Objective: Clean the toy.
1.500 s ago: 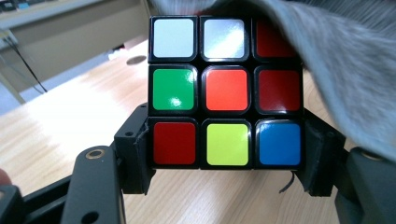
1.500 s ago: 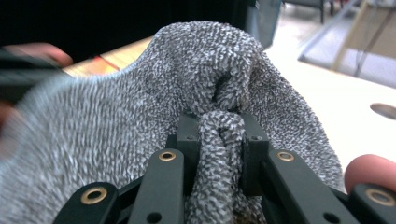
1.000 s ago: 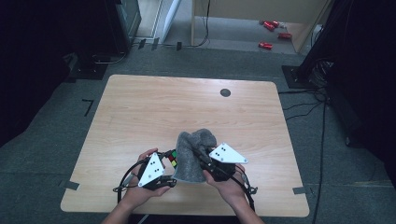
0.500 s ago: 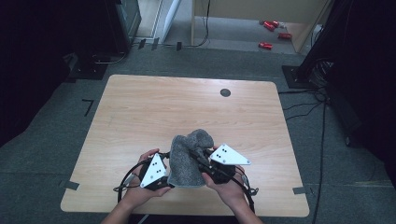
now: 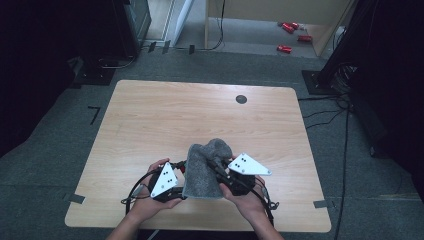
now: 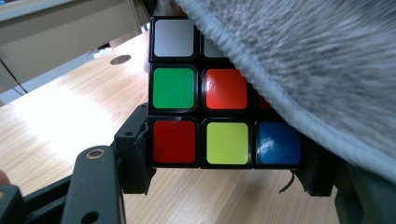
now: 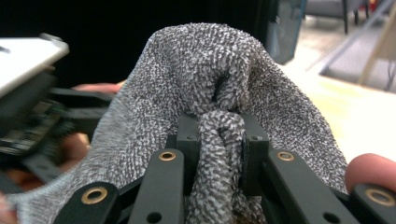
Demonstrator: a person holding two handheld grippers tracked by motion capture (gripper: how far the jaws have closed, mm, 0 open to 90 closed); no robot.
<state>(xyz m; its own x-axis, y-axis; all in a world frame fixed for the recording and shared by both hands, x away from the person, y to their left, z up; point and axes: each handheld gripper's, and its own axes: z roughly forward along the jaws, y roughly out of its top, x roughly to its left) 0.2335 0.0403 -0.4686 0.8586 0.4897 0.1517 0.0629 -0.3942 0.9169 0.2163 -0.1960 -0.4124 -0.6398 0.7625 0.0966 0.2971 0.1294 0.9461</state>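
Note:
A scrambled colour cube (image 6: 201, 107) sits clamped between the jaws of my left gripper (image 6: 224, 163), just above the table. A grey terry cloth (image 6: 303, 60) drapes over the cube's top and right side. In the high view the cloth (image 5: 205, 167) hangs between my left gripper (image 5: 172, 179) and my right gripper (image 5: 226, 172) near the table's front edge, covering the cube. My right gripper (image 7: 219, 144) is shut on a bunched fold of the cloth (image 7: 210, 70), and the rest of the cloth rises beyond the jaws.
The wooden table (image 5: 150, 115) has a small black round spot (image 5: 241, 99) near its far edge. Cables trail from both grippers toward the front edge. Red objects (image 5: 292, 27) lie on the floor beyond the table.
The right gripper has drawn the cloth leftward over the cube, whose coloured faces showed beside the left gripper a second ago. Both hands stay near the front edge.

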